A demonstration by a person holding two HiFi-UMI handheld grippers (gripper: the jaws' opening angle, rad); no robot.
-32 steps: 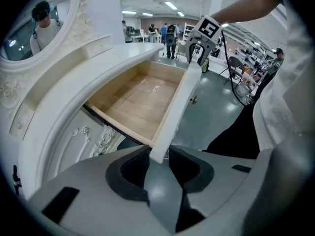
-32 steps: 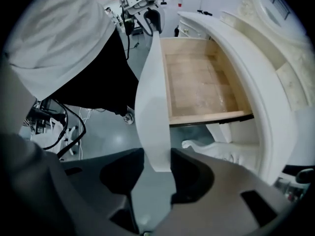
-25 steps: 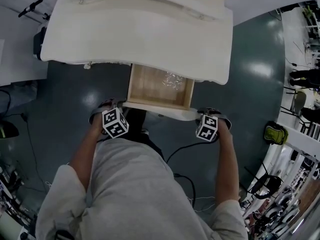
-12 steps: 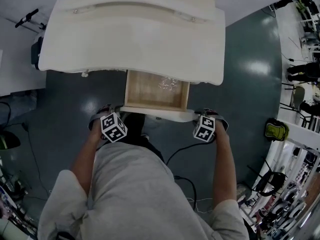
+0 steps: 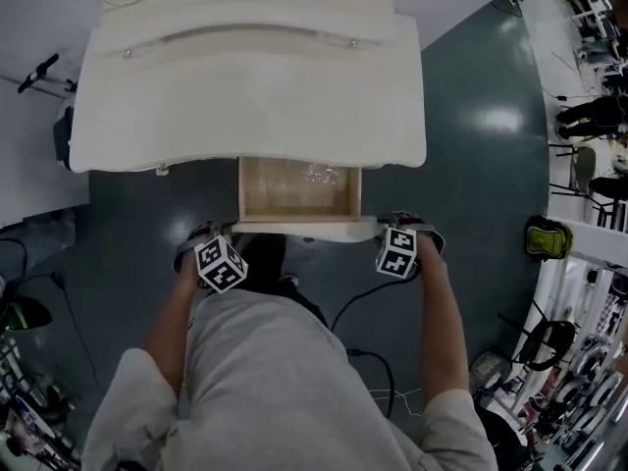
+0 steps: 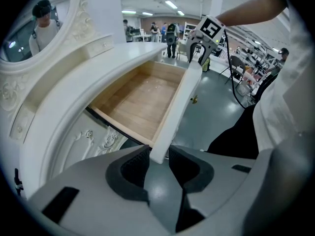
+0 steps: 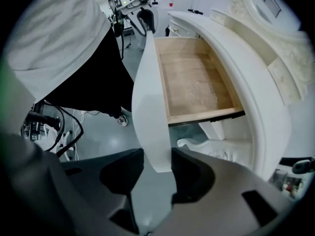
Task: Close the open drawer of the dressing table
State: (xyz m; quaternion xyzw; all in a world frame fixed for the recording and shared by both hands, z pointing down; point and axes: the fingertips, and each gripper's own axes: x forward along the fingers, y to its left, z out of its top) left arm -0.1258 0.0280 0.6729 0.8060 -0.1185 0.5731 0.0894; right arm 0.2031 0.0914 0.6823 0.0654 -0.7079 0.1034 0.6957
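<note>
both forearms reach forward and down. left gripper (image 6: pixel 158 157) points steeply down, jaws clamped on the left end of the drawer front (image 6: pixel 180 101). the half-open drawer (image 5: pixel 298 190) sits just ahead, between the two grippers, its back hidden under the dressing table (image 5: pixel 245 86) top. right gripper (image 7: pixel 158 168) points straight down and pinches the right end.

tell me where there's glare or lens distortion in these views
Head view: bright glare patches sit on the glossy floor. Right gripper view: the fisheye lens bows the drawer front, and the corners go black. Left gripper view: the same black corners.
</note>
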